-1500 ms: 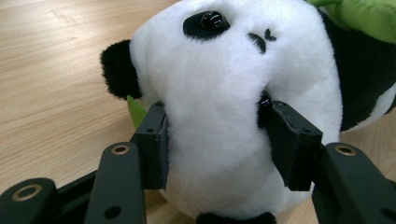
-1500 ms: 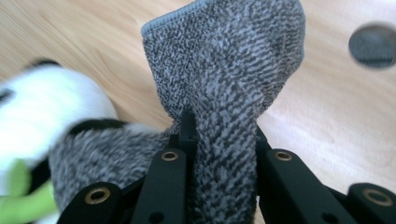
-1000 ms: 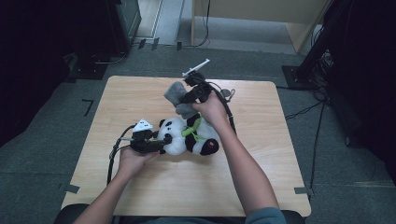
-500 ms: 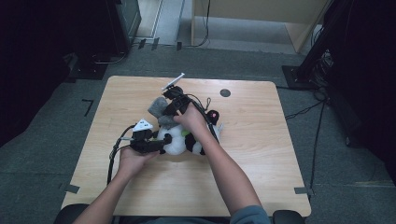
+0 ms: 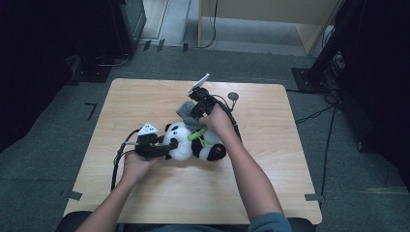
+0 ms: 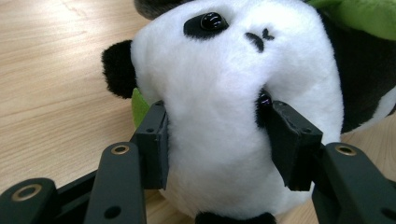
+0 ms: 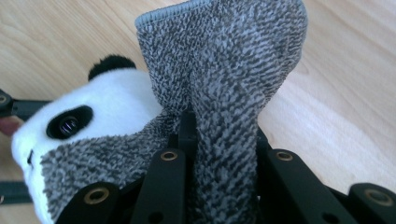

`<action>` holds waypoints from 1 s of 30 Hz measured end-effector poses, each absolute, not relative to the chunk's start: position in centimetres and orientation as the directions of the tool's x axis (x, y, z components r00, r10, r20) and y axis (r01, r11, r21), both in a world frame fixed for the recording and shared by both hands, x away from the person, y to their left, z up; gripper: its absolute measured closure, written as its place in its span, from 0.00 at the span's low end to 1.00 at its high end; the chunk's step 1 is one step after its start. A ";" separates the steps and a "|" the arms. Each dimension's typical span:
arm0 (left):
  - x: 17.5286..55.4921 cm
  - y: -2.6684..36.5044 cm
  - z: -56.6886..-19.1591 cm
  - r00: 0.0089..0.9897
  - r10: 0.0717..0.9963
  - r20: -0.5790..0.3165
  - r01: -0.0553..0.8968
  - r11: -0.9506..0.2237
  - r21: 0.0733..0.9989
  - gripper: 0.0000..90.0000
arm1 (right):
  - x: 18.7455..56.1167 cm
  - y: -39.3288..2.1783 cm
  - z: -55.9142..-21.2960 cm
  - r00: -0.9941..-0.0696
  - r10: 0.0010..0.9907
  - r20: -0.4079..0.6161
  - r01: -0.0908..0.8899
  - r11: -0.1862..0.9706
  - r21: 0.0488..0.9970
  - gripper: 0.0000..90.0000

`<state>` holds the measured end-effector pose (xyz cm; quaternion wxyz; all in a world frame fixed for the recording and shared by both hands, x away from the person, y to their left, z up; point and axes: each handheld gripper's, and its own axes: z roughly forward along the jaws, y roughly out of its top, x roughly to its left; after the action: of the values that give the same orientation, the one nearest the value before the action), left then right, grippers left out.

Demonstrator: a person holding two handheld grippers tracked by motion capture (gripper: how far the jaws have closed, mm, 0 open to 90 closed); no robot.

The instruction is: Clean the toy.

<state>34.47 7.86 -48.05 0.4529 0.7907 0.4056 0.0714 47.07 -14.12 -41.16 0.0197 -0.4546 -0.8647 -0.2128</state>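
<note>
On the table (image 5: 145,193), left gripper (image 6: 215,140) clamps the panda's head (image 6: 224,93); right gripper (image 7: 187,135) pinches a grey cloth (image 7: 224,70).

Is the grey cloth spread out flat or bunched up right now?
Bunched up. The grey speckled terry cloth is pinched into a fold between the right tongs, its free end standing up, one corner draped on the black-and-white plush panda.
</note>
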 end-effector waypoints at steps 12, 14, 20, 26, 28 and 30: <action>34.5 7.9 -48.1 0.667 0.702 -0.250 0.571 -0.266 0.776 0.52 | 47.3 -16.2 -40.8 -0.567 0.790 0.232 0.807 0.478 0.346 0.86; 34.5 7.9 -48.1 0.668 0.701 -0.248 0.570 -0.269 0.776 0.53 | 47.5 -17.0 -40.8 -0.556 0.795 0.243 0.815 0.464 0.346 0.85; 34.4 7.8 -48.1 0.667 0.702 -0.250 0.571 -0.266 0.777 0.53 | 48.0 -19.6 -41.6 -0.510 0.814 0.277 0.850 0.427 0.309 0.86; 34.4 7.9 -48.1 0.669 0.701 -0.249 0.570 -0.268 0.777 0.53 | 47.9 -21.7 -42.3 -0.481 0.804 0.349 0.867 0.378 0.325 0.86; 34.4 7.9 -48.0 0.668 0.702 -0.247 0.569 -0.268 0.777 0.53 | 47.8 -22.3 -42.3 -0.472 0.810 0.347 0.871 0.370 0.323 0.86; 34.5 7.9 -48.0 0.669 0.701 -0.247 0.568 -0.269 0.778 0.54 | 47.6 -22.9 -42.3 -0.480 0.810 0.338 0.865 0.370 0.340 0.86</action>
<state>34.46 7.89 -48.04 0.4532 0.7932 0.4001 0.0731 47.64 -22.87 -42.34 0.0569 -0.5069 -0.8258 -0.2406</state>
